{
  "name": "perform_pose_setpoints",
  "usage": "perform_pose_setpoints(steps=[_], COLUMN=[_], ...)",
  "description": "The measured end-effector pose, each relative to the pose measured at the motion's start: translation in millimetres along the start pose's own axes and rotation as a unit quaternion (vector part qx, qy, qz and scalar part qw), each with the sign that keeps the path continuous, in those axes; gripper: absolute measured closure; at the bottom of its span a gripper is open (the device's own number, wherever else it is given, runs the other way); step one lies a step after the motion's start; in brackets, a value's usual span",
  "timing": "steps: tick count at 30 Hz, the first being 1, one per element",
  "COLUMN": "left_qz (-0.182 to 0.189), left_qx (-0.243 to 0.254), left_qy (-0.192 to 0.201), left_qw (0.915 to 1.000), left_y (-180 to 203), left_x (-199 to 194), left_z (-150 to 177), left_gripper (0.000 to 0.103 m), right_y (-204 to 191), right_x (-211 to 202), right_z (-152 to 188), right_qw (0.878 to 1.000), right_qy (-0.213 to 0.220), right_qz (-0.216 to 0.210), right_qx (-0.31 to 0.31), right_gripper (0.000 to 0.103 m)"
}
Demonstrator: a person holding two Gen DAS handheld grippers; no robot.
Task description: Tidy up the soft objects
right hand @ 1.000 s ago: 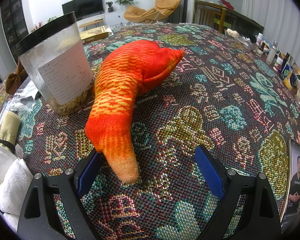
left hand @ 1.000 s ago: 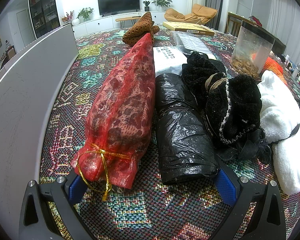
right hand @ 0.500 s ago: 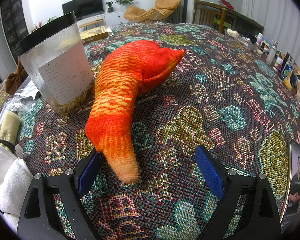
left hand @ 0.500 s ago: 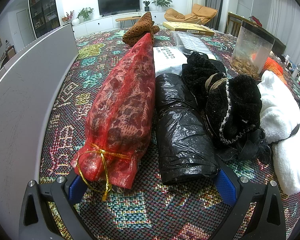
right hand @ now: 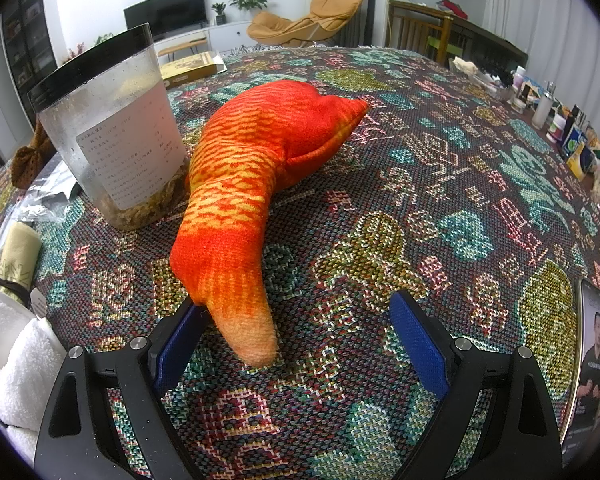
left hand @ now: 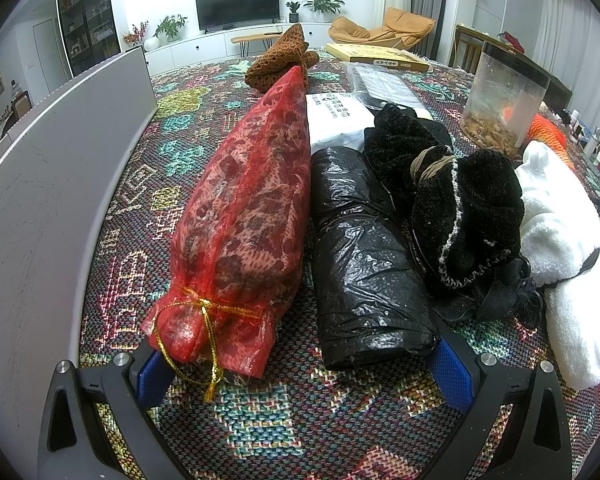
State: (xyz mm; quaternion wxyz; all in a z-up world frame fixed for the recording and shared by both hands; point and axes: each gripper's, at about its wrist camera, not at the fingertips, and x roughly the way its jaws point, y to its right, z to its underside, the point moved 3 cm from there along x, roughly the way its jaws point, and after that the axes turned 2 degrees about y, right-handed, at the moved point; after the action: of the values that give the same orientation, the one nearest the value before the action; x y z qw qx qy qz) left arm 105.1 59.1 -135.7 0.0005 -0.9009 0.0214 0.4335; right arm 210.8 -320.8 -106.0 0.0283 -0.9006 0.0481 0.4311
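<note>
In the left wrist view a red mesh bag [left hand: 244,216] tied with gold cord, a black plastic roll [left hand: 364,252], a black fuzzy bundle [left hand: 460,204] and a white towel [left hand: 568,256] lie side by side on the patterned cloth. My left gripper [left hand: 300,368] is open, its fingers flanking the near ends of the red bag and black roll. In the right wrist view an orange plush [right hand: 244,200] lies on the cloth. My right gripper [right hand: 300,340] is open around its pale tip, the left finger [right hand: 176,344] touching it.
A clear jar with a black lid [right hand: 116,128] stands just left of the plush. A grey panel [left hand: 48,184] runs along the left. A brown knit item [left hand: 280,64], a book [left hand: 376,56] and packets lie farther back. Bottles [right hand: 548,104] line the right edge.
</note>
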Motion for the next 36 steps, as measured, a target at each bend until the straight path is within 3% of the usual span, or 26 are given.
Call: perform_pose_setpoints(steps=[22, 25, 28, 32, 34, 36], left_qz=[0.004, 0.055, 0.116, 0.106, 0.088, 0.071], left_qx=[-0.001, -0.029, -0.093, -0.107, -0.102, -0.118], left_qy=[-0.001, 0.004, 0.026, 0.045, 0.035, 0.014], left_qw=[1.0000, 0.9981, 0.9885, 0.9875, 0.9902, 0.9903], left_y=[0, -6, -21, -25, -24, -31], left_x=[-2, -18, -40, -53, -46, -33], left_z=[2, 10, 13, -20, -35, -46], left_gripper=[0.000, 0.000, 0.000, 0.000, 0.006, 0.020], right_y=[-1, -1, -1, -1, -1, -1], right_x=[0, 0, 0, 0, 0, 0], right_z=[0, 0, 0, 0, 0, 0], right_qw=[1.000, 1.000, 1.000, 1.000, 1.000, 1.000], right_qy=[0.000, 0.000, 0.000, 0.000, 0.000, 0.000], right_qz=[0.000, 0.000, 0.000, 0.000, 0.000, 0.000], right_qx=[0.000, 0.000, 0.000, 0.000, 0.000, 0.000], right_gripper=[0.010, 0.010, 0.010, 0.010, 0.010, 0.010])
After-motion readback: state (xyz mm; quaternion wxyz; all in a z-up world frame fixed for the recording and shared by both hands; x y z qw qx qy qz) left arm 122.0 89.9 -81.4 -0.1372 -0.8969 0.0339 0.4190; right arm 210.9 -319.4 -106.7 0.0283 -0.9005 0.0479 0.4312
